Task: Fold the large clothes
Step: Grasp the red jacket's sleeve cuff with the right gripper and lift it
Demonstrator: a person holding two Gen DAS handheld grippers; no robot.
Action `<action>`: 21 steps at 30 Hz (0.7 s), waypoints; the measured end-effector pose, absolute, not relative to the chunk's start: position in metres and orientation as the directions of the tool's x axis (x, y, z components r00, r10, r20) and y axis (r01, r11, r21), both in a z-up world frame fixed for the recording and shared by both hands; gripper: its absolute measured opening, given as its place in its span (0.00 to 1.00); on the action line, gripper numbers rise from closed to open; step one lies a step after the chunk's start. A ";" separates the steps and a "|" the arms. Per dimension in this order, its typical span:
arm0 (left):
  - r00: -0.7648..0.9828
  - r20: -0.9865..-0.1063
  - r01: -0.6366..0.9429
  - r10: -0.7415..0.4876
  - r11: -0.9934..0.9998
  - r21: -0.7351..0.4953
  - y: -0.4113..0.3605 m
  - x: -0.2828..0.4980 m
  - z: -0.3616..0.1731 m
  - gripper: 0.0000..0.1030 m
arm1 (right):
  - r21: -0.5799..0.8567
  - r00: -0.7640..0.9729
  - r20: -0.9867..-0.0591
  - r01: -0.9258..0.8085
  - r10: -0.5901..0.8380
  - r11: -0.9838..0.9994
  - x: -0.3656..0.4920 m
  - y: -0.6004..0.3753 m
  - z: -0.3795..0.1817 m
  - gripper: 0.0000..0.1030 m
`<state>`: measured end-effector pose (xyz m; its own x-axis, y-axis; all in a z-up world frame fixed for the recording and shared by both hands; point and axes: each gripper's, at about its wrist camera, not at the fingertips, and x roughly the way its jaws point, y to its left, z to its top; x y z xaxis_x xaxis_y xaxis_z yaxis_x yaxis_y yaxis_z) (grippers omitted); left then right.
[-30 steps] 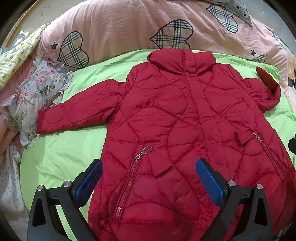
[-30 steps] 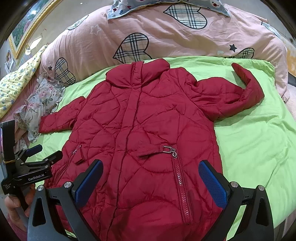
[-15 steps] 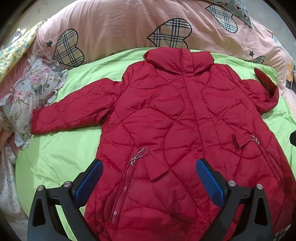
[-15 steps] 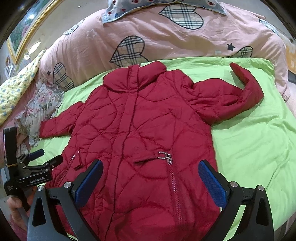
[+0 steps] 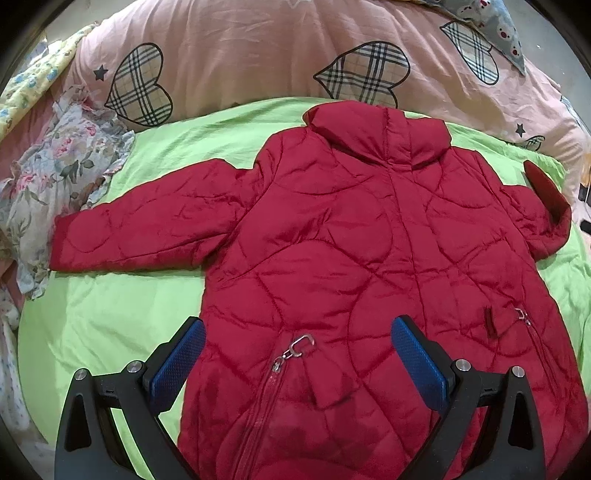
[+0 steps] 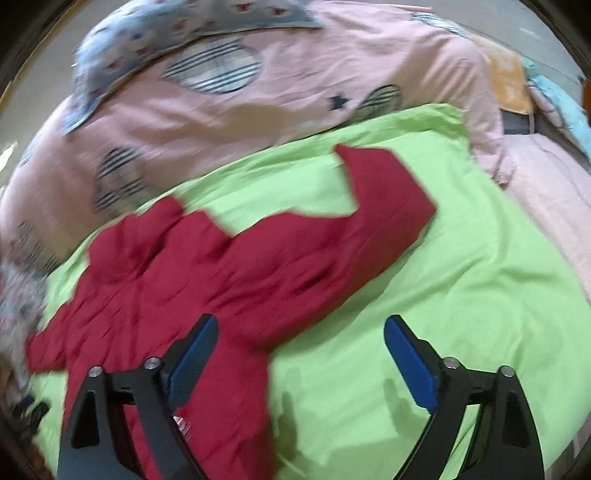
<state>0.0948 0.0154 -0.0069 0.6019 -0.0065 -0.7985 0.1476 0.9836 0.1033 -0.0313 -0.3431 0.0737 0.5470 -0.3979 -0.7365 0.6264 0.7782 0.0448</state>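
A red quilted jacket [image 5: 351, 251] lies front up on a lime green sheet [image 5: 110, 317], collar toward the pillows. Its left sleeve [image 5: 147, 229] stretches out flat; its right sleeve [image 6: 373, 206] lies bent, cuff pointing up toward the pillows. My left gripper [image 5: 295, 354] is open above the jacket's lower front, near a pocket zip pull [image 5: 295, 347], with nothing gripped. My right gripper [image 6: 299, 350] hovers over the jacket's right edge and the bare sheet [image 6: 424, 288]; its jaws are wide apart and closing, with nothing pressed between them. The right wrist view is blurred.
A pink duvet with plaid hearts [image 5: 258, 55] piles up behind the sheet. A floral garment [image 5: 55, 173] lies bunched at the left, beside the sleeve cuff. A grey-blue patterned pillow [image 6: 184, 26] sits on the duvet. Orange and teal fabric [image 6: 517, 81] shows at the far right.
My right gripper has swung quickly to the right, off the jacket's middle to its right edge and bent sleeve. My left gripper has drifted left, so the outstretched sleeve shows more fully.
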 end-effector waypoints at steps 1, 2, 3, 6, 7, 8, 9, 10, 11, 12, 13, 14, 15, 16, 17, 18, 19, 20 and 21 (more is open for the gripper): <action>0.613 -0.790 0.149 -0.019 0.985 0.091 0.014 0.098 -0.007 0.98 | 0.029 0.539 -0.731 0.637 -0.419 0.770 -0.028 -0.351 0.075 0.85; 0.624 -0.781 0.149 -0.027 0.985 0.085 0.013 0.101 -0.006 0.98 | 0.018 0.521 -0.734 0.656 -0.435 0.754 -0.021 -0.366 0.073 0.84; 0.623 -0.782 0.149 -0.022 0.985 0.092 0.011 0.104 -0.009 0.98 | 0.009 0.508 -0.735 0.669 -0.449 0.743 -0.016 -0.376 0.071 0.84; 0.639 -0.767 0.153 -0.050 0.986 0.064 0.005 0.113 -0.007 0.98 | -0.021 0.467 -0.738 0.705 -0.487 0.709 0.003 -0.412 0.063 0.81; 0.636 -0.770 0.155 -0.048 0.986 0.067 0.003 0.116 -0.009 0.98 | -0.026 0.453 -0.743 0.715 -0.492 0.698 0.009 -0.423 0.058 0.79; 0.633 -0.772 0.159 -0.048 0.985 0.069 0.001 0.118 -0.010 0.98 | -0.027 0.440 -0.748 0.727 -0.496 0.686 0.015 -0.435 0.055 0.76; 0.633 -0.773 0.164 -0.050 0.984 0.070 -0.001 0.120 -0.011 0.98 | -0.026 0.425 -0.756 0.740 -0.497 0.672 0.020 -0.448 0.051 0.74; 0.634 -0.771 0.166 -0.048 0.983 0.076 -0.003 0.121 -0.012 0.98 | -0.023 0.410 -0.770 0.748 -0.489 0.664 0.027 -0.458 0.041 0.68; 0.637 -0.770 0.167 -0.039 0.982 0.088 -0.004 0.121 -0.013 0.98 | -0.018 0.406 -0.775 0.751 -0.484 0.660 0.029 -0.465 0.038 0.58; 0.639 -0.769 0.169 -0.037 0.981 0.092 -0.005 0.121 -0.014 0.98 | -0.006 0.407 -0.783 0.752 -0.471 0.659 0.031 -0.471 0.033 0.54; 0.640 -0.767 0.171 -0.037 0.981 0.095 -0.006 0.122 -0.014 0.98 | 0.018 0.414 -0.791 0.752 -0.451 0.659 0.032 -0.476 0.028 0.42; 0.642 -0.766 0.170 -0.037 0.981 0.096 -0.006 0.121 -0.015 0.98 | 0.052 0.431 -0.795 0.749 -0.427 0.660 0.030 -0.479 0.025 0.29; 0.642 -0.766 0.170 -0.037 0.981 0.095 -0.006 0.121 -0.016 0.98 | 0.071 0.444 -0.795 0.745 -0.414 0.663 0.030 -0.479 0.023 0.23; 0.639 -0.768 0.172 -0.039 0.981 0.093 -0.006 0.122 -0.017 0.98 | 0.087 0.460 -0.790 0.739 -0.406 0.668 0.028 -0.478 0.022 0.20; 0.638 -0.769 0.172 -0.041 0.981 0.090 -0.007 0.121 -0.017 0.98 | 0.095 0.475 -0.781 0.732 -0.405 0.675 0.025 -0.473 0.024 0.17; 0.636 -0.770 0.174 -0.043 0.981 0.089 -0.007 0.122 -0.018 0.98 | 0.112 0.498 -0.772 0.719 -0.396 0.686 0.022 -0.467 0.026 0.17; 0.636 -0.770 0.176 -0.046 0.981 0.087 -0.008 0.121 -0.018 0.98 | 0.133 0.521 -0.766 0.702 -0.377 0.699 0.021 -0.461 0.027 0.16; 0.636 -0.770 0.178 -0.048 0.980 0.086 -0.008 0.120 -0.019 0.98 | 0.149 0.538 -0.761 0.689 -0.363 0.709 0.019 -0.455 0.029 0.15; 0.636 -0.770 0.179 -0.050 0.980 0.084 -0.008 0.120 -0.018 0.98 | 0.162 0.553 -0.756 0.675 -0.349 0.720 0.019 -0.449 0.030 0.15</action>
